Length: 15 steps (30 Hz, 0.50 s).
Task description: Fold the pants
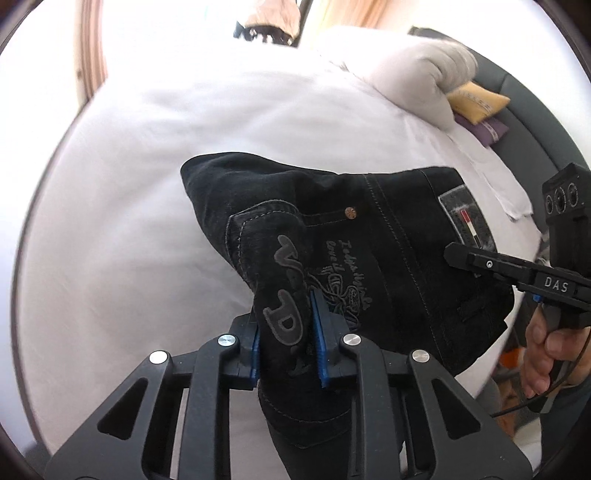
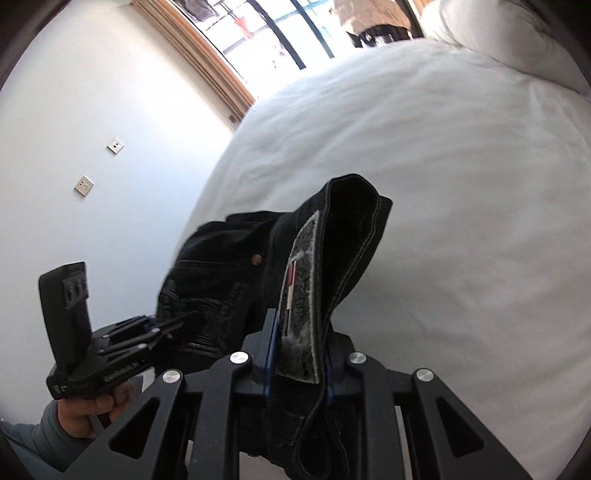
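The black pants (image 1: 388, 258) are folded into a compact bundle and held up over the white bed (image 1: 147, 184). My left gripper (image 1: 286, 328) is shut on a bunched part of the pants with grey lettering, between its blue pads (image 1: 317, 332). My right gripper (image 2: 299, 354) is shut on the waistband with the grey label patch (image 2: 299, 295). The right gripper also shows in the left wrist view (image 1: 454, 254) at the waistband edge. The left gripper also shows in the right wrist view (image 2: 177, 325) at the lower left.
The white bed (image 2: 443, 184) fills both views. A grey pillow (image 1: 417, 74), a yellow cushion (image 1: 476, 99) and a purple one (image 1: 484, 129) lie by the dark headboard (image 1: 528, 122). A wall with sockets (image 2: 84, 184) and a window (image 2: 277, 29) stand beyond the bed.
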Tool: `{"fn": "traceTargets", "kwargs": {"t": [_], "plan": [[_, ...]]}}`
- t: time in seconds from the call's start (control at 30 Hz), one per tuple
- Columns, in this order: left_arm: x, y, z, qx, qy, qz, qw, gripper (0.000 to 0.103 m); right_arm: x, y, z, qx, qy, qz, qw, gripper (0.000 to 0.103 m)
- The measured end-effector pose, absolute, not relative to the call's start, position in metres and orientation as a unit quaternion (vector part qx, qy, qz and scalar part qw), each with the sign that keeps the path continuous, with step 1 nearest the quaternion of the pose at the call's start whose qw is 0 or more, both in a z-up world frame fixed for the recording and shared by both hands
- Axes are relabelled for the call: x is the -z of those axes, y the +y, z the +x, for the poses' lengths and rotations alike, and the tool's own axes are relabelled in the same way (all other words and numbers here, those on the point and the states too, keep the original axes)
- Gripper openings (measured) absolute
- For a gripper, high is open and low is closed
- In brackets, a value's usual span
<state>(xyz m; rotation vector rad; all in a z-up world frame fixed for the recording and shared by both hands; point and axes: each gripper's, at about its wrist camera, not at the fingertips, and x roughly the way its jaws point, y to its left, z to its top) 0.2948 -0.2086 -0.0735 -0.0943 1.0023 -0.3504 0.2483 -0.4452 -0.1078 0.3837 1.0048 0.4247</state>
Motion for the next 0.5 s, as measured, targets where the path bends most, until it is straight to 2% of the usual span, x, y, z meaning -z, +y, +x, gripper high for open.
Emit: {"fn": "traceTargets", "kwargs": {"t": [0.1,0.27,0.33,0.37,0.4,0.5], "plan": [[0.074,-0.197,0.327,0.147,0.471,-0.021,0.869,0.021,0.112,-0.434,0.286,-0.21,0.47,0.186,0.837,0.022],[0.109,-0.183,0.383,0.122,0.484,0.0,0.866,0.021,0.147,-0.416,0.345,-0.203,0.493,0.187,0.825,0.022],[0.13,-0.181,0.401,0.115,0.5,-0.008,0.858,0.023,0.167,-0.413,0.358,-0.193,0.505,0.186,0.82,0.022],[0.137,-0.176,0.406,0.11,0.504,-0.011,0.857,0.027,0.178,-0.415,0.363,-0.178,0.513,0.181,0.82,0.022],[0.145,-0.174,0.411,0.108,0.504,-0.014,0.857,0.034,0.188,-0.419,0.366,-0.17,0.522,0.187,0.815,0.024],[0.152,-0.183,0.415,0.096,0.495,-0.002,0.863,0.048,0.212,-0.433,0.362,-0.154,0.523,0.214,0.81,0.043]]}}
